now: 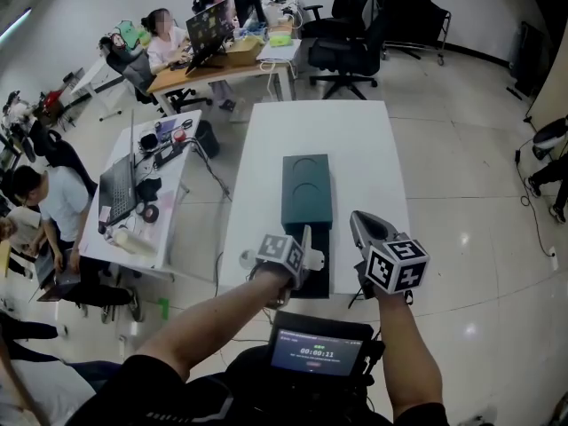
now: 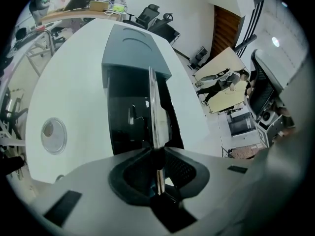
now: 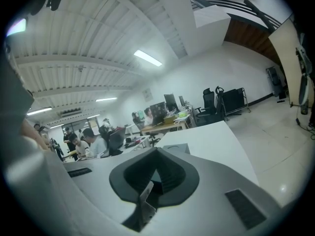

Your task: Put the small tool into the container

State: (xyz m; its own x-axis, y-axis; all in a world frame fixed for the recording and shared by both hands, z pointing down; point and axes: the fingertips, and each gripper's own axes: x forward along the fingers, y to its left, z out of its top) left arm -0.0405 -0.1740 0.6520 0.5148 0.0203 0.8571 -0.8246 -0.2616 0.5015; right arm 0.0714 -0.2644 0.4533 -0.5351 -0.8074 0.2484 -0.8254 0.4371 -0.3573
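Clearly slim shiny tool (image 2: pixel 153 112), boxy green container (image 2: pixel 133 48)

We see the slim metal blade (image 2: pixel 153 112), edge-on and pointing to 12 o'clock, clamped in the left tool (image 2: pixel 157 166) before the dark green container (image 2: pixel 132 50), whose black 6 o'clock half lies open.

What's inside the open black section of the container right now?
The open black section shows only one small upright shape, too dark to identify. The metal tool in the left gripper covers a strip; the gripper hides its near end.
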